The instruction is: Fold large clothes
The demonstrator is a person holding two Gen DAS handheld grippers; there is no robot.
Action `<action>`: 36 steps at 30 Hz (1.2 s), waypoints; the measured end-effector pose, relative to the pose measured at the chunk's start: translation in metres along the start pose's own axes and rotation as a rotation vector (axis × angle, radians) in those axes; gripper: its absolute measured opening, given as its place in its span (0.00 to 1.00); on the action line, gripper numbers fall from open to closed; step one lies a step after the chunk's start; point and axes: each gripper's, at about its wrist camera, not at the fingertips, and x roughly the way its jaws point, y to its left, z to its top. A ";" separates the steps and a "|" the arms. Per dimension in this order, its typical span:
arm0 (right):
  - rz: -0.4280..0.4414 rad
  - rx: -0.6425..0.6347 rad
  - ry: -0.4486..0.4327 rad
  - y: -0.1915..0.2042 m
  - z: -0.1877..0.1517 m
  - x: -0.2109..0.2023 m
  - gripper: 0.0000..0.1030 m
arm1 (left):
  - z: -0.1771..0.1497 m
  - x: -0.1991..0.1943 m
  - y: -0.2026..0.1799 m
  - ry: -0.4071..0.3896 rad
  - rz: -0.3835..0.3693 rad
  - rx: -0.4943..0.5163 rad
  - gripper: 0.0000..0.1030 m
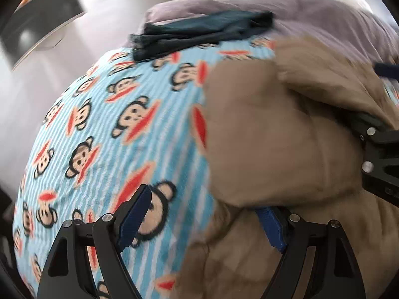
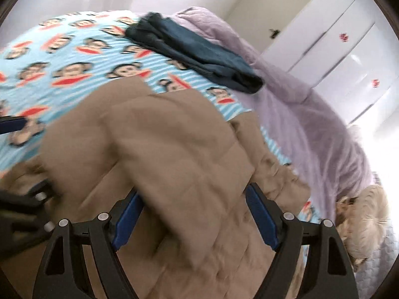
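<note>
Tan coat (image 2: 189, 154), dark teal garment (image 2: 194, 52), seemingly lilac blanket (image 2: 311, 129), blue-striped monkey-print sheet (image 1: 119, 129).

A: The tan quilted jacket (image 1: 286, 137) is motion-blurred, its lower part cut off by the frame.
B: It hides the left gripper's (image 1: 203, 214) right fingertip; the fluffy dog's (image 2: 361, 224) face is unreadable.

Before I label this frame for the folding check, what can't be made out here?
- Tan jacket: motion blur in both views; its near end is cut off by the bottom edge, so how it is folded is unclear.
- Left gripper: in the left wrist view, jacket fabric covers its right fingertip.
- Dark blue garment: small and blurred, type unclear.
- Fluffy cream thing: blurred at the edge of the right wrist view.
</note>
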 end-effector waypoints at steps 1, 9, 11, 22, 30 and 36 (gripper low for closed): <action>-0.031 0.018 0.004 -0.003 0.006 0.006 0.82 | 0.001 0.003 0.000 -0.002 0.008 -0.027 0.81; -0.008 0.528 0.072 -0.108 -0.033 0.013 0.06 | -0.003 0.011 0.003 -0.020 0.012 -0.064 0.81; 0.045 0.671 0.132 -0.128 -0.063 0.022 0.06 | -0.005 0.010 0.003 -0.014 0.001 -0.056 0.81; 0.319 1.083 0.271 -0.152 -0.176 0.063 0.06 | 0.027 -0.017 0.054 0.107 -0.515 -0.131 0.81; 0.327 1.095 0.276 -0.153 -0.177 0.064 0.06 | 0.097 0.068 0.039 0.265 -0.780 -0.327 0.81; 0.328 1.096 0.275 -0.153 -0.179 0.062 0.06 | 0.115 0.071 -0.009 0.273 -0.693 -0.162 0.24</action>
